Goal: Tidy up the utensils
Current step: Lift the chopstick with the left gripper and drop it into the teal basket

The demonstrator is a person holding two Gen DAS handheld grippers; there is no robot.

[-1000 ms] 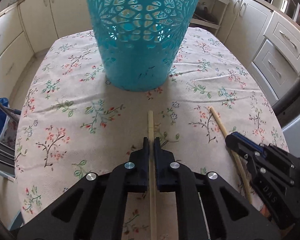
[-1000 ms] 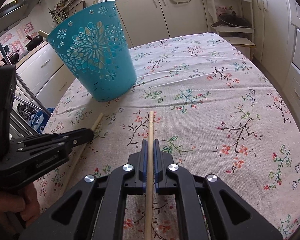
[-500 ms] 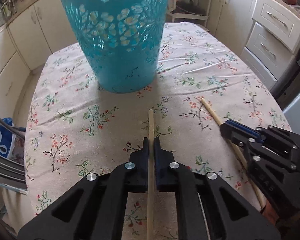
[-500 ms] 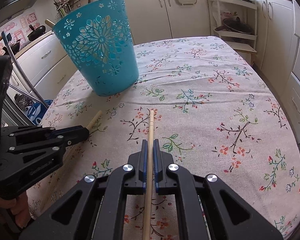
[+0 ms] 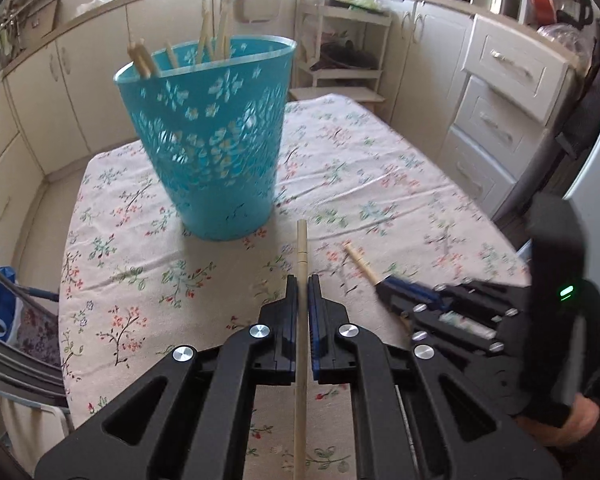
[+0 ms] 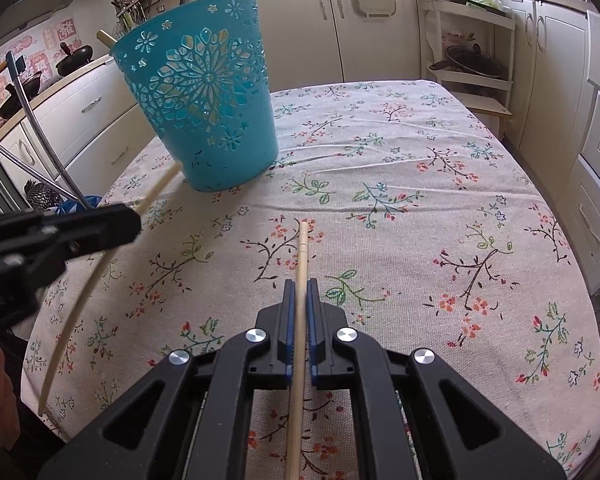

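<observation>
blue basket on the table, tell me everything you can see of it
The basket is a tall turquoise plastic bin, wider at the rim than at the base, its wall pierced with flower-shaped cutouts, one large bloom on one side. It stands upright on the flowered tablecloth, open at the top. Several pale wooden sticks stand inside, leaning on the rim and poking above it. Neither gripper touches it.

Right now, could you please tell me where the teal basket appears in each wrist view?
Left wrist view: teal basket upper left of centre, wooden utensils poking out.
Right wrist view: the basket upper left.
Shared landmark: white shelf rack behind the table.
</observation>
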